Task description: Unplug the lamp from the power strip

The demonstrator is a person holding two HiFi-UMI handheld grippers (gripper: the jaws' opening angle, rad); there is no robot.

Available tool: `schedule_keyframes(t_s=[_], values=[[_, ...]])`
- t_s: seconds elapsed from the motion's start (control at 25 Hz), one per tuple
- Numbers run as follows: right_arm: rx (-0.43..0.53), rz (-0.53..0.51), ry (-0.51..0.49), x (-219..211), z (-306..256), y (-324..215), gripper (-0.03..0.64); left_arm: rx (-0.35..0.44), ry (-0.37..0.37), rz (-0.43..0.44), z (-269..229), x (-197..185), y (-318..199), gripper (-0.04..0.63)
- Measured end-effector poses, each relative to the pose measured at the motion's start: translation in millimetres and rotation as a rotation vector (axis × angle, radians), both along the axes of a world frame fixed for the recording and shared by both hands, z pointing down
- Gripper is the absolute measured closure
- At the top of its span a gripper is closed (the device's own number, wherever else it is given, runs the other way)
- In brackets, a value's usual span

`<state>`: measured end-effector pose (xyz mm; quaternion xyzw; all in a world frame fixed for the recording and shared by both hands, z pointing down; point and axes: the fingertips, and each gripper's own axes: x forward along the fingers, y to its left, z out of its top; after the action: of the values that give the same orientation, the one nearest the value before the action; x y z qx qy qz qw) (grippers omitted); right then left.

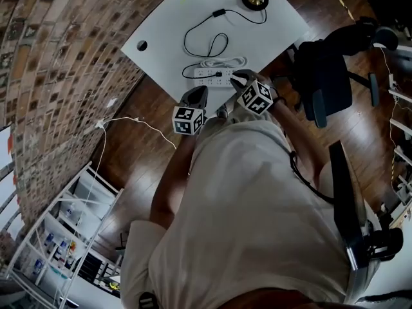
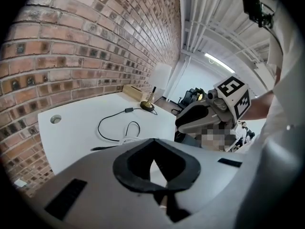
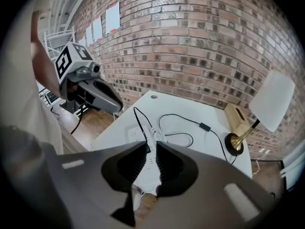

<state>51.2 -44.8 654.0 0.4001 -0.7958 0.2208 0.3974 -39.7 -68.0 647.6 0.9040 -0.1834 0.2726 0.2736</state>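
Reaching over a white tabletop (image 1: 161, 28) set against a brick wall (image 1: 58, 44), a person holds two claws at a power strip (image 1: 209, 76). At far left, a white shelf (image 1: 71, 237) stands by the wall, and a thin white cable (image 1: 138, 122) trails over the wood floor. The left claw (image 1: 199, 91) hovers at the tabletop's near edge, close to the strip's left end. In its own view its jaws are closed to a sliver, with nothing in them. The strip lies flat near that edge, with its white lead (image 1: 225, 62) coiled just behind it. The lamp's black plug (image 1: 219, 74) sits in a socket toward the strip's right end, and its cord (image 1: 193, 34) loops back across the tabletop. The right claw (image 1: 237, 76) points steeply down from the right, its tips just beside the plug. Its jaws stand narrowly apart, gripping nothing, and in its own view the gap lines up with plug and strip. Whether a tip touches the plug cannot be told. The lamp (image 1: 255, 0) stands at the tabletop's far right corner, its brass base under a white shade. A dark chair (image 1: 325, 76) sits to the right of the tabletop.
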Motion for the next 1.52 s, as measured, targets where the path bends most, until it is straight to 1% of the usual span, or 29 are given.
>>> schedule_keyframes(t_s=[0.24,0.52,0.84,0.96,1.08,1.28,1.4,1.52], values=[[-0.048,-0.069,-0.032,-10.2,11.8,-7.0,0.566,-0.011,-0.011,-0.046,1.7,-4.1,-10.1,0.592],[-0.066,-0.142,-0.035,-15.2,19.4,-15.0,0.567,-0.024,-0.03,-0.087,6.1,-6.6,-12.8,0.592],[-0.09,-0.219,-0.041,-15.2,29.1,-24.3,0.566,-0.053,-0.072,-0.171,23.3,-16.9,-22.9,0.592],[-0.098,-0.254,-0.042,-12.7,33.0,-28.1,0.566,-0.06,-0.085,-0.218,28.1,-22.4,-26.7,0.592],[-0.104,-0.288,-0.046,-9.9,36.7,-29.3,0.566,-0.075,-0.095,-0.262,32.8,-24.8,-24.3,0.592],[-0.113,-0.34,-0.053,-5.2,42.0,-32.2,0.566,-0.101,-0.116,-0.303,44.6,-20.8,-14.1,0.592],[-0.124,-0.393,-0.06,-7.3,47.5,-31.2,0.564,-0.118,-0.141,-0.323,57.1,-15.5,-6.2,0.592],[-0.13,-0.468,-0.068,-16.6,55.2,-29.1,0.56,-0.131,-0.181,-0.337,79.3,-9.5,-1.7,0.592]])
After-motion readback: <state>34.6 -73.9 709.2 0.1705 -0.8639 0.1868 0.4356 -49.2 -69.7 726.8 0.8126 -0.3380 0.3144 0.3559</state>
